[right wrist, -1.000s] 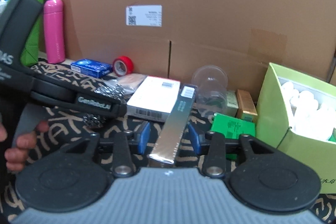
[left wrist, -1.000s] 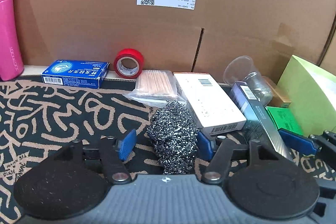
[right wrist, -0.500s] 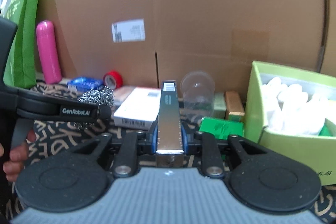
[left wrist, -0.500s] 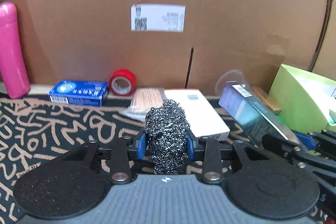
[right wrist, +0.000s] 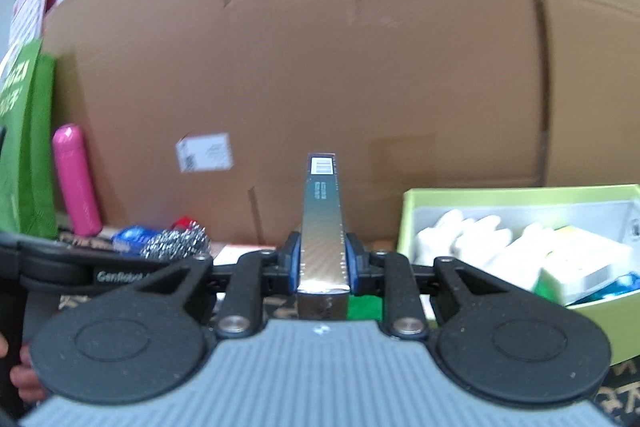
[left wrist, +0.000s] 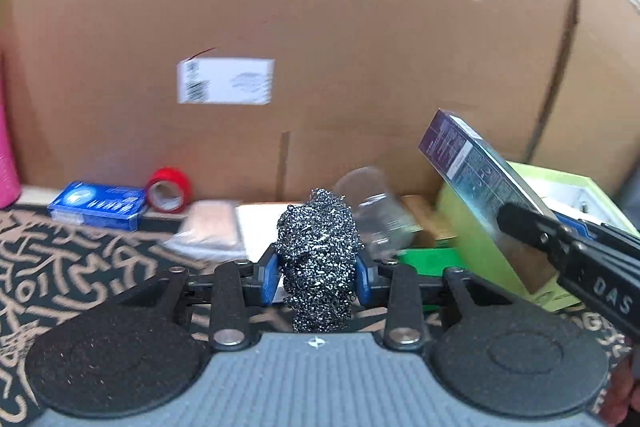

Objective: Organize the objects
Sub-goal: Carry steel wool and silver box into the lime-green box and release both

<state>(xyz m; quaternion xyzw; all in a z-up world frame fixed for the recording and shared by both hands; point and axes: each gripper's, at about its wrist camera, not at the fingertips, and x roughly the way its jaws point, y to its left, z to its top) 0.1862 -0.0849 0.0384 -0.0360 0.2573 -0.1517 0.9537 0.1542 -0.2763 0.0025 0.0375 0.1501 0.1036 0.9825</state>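
Left wrist view: my left tongs [left wrist: 316,279] are clamped on the steel scrubber [left wrist: 318,259], lifted clear of the patterned mat [left wrist: 80,267]. My right tongs [right wrist: 322,261] pinch the long box [right wrist: 323,223] by its narrow sides, left of the green bin [right wrist: 500,195].

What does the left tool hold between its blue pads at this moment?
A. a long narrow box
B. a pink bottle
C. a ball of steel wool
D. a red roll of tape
C: the left tool is closed on the steel wool ball, while the long narrow box sits in the right tool.
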